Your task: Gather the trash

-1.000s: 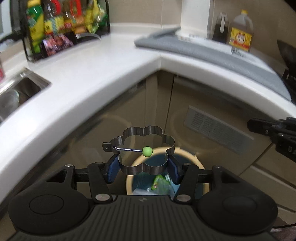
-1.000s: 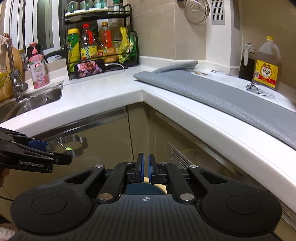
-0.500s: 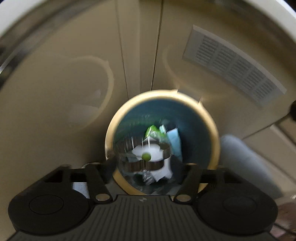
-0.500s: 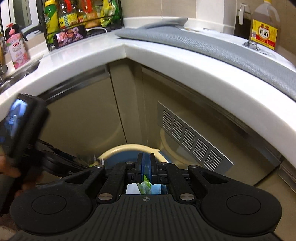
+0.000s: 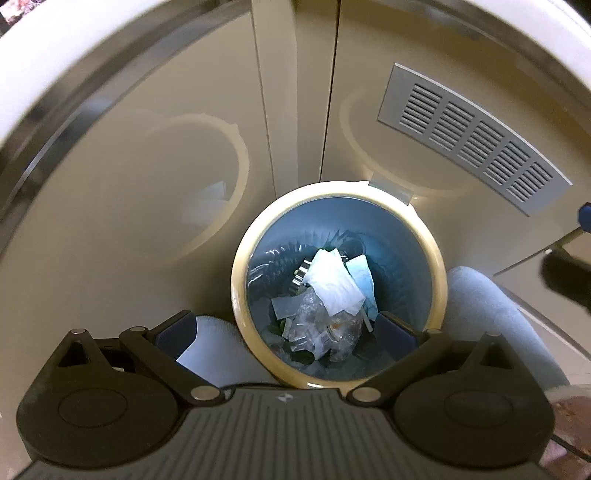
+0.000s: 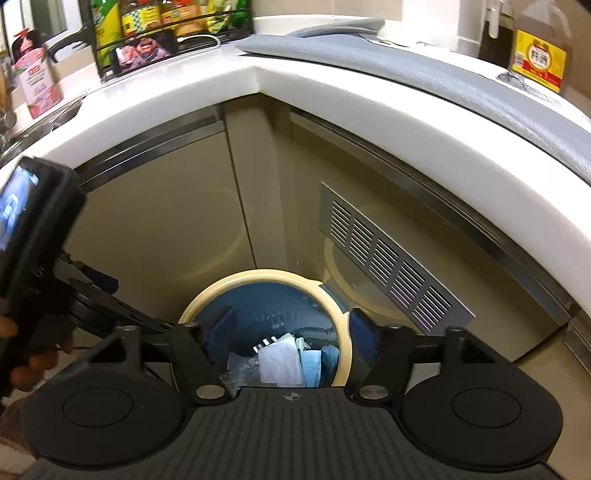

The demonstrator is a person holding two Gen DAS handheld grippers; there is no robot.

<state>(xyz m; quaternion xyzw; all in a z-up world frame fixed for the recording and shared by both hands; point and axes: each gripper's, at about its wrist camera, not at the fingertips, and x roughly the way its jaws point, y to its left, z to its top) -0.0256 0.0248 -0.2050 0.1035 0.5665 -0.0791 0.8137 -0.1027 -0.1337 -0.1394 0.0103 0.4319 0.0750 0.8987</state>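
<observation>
A round trash bin with a cream rim [image 5: 240, 266] and a blue liner stands on the floor in the cabinet corner. Inside lie white tissue [image 5: 334, 282], clear plastic wrap [image 5: 325, 328] and a bit of the metal flower-shaped ring [image 5: 301, 275]. My left gripper [image 5: 286, 332] is open and empty right above the bin. My right gripper [image 6: 291, 332] is open and empty too, above the same bin [image 6: 341, 310]; the tissue [image 6: 279, 360] and the metal ring [image 6: 264, 343] show between its fingers. The left gripper's body [image 6: 33, 236] shows at the left of the right wrist view.
Beige cabinet doors with a grey vent grille [image 5: 476, 136] stand behind the bin. Above runs the white countertop [image 6: 258, 77] with a grey mat [image 6: 424, 74], a bottle rack [image 6: 166, 26], an oil bottle [image 6: 539, 55] and a pink soap bottle [image 6: 35, 77]. A grey trouser leg [image 5: 491, 317] is beside the bin.
My left gripper tipped down over the bin, opened and let go of the metal flower ring, which now lies in the bin. My right gripper opened, and white tissue now lies on the trash.
</observation>
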